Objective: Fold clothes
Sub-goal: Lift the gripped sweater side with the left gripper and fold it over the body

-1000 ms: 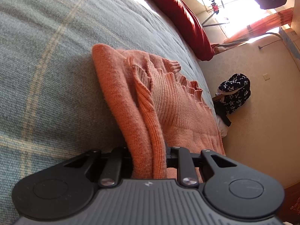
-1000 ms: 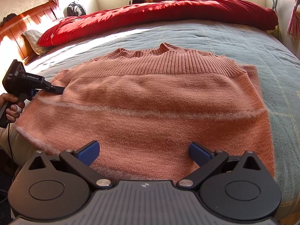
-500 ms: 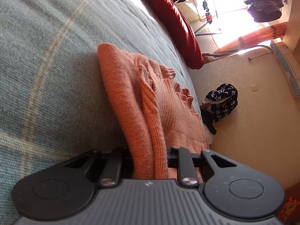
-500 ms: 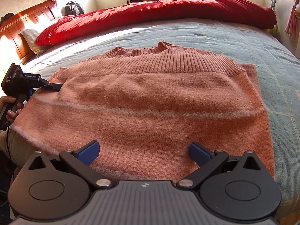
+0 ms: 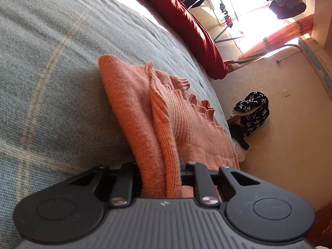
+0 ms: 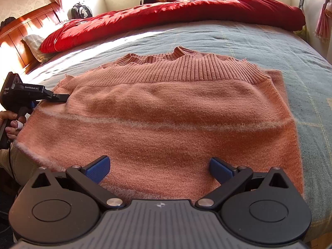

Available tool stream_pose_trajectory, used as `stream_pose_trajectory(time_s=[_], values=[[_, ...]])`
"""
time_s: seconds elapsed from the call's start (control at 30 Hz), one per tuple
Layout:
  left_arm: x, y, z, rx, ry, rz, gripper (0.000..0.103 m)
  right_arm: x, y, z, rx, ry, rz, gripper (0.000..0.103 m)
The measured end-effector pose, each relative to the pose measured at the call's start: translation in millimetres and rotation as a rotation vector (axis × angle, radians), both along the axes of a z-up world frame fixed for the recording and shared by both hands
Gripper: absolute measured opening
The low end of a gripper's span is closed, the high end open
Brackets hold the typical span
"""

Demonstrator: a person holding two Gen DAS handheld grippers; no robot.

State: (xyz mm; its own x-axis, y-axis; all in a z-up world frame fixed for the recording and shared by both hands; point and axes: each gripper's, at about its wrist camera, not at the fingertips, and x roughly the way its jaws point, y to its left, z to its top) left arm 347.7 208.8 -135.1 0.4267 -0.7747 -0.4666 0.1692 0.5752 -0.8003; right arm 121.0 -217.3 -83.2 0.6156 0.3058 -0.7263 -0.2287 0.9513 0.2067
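A: Left hand-held gripper (image 5: 160,178) first. We have its jaws closing on a bunched edge of the orange sweater (image 6: 166,120), two knit layers pinched between them. From the right wrist view we see the same tool at the sweater's left side, near the ribbed band, with a hand (image 6: 11,122) on its grip.

B: Right hand-held gripper (image 6: 158,169): spread wide, blue pads (image 6: 97,169) clear of the cloth, hovering over the near edge. Nothing between them.

A: Sweater lies flat on the bed (image 6: 259,41), ribbed band toward the far side, a pale stripe running across the middle.

B: Handling, as we judge it: light, soft, fuzzy knit. It will sag and stretch if lifted by one point, and the layers may slide apart. The fuzz should grip the pads well enough.

A: Best hold for us looks like the near right corner, through all the layers, to match the left pinch. The ribbing is firmer but sits far off.

B: Surroundings: red duvet (image 6: 186,14) bunched along the far side, well apart from the sweater. Wooden headboard (image 6: 22,35) and a pillow (image 6: 35,43) at left. A dark patterned backpack (image 5: 252,114) sits beyond the bed.

A: Nothing lies on the sweater, so we see no obstruction. Our one worry: the left edge hangs close to the bed's side and could slip off.
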Motion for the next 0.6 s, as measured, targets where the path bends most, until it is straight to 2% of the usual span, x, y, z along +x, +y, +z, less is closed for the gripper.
stream_pose_trajectory(time_s=[0.17,0.4,0.6], values=[[-6,-5,20,0.042,-0.022,0.016,0.017,-1,-4,3,0.018,-0.013,0.002,0.103],[-14,-17,62,0.062,-0.077,-0.009,0.017,-2,-6,10,0.063,-0.046,0.025,0.103],[-19,-32,89,0.061,-0.092,-0.015,0.017,-9,-9,16,0.094,-0.083,0.047,0.103]])
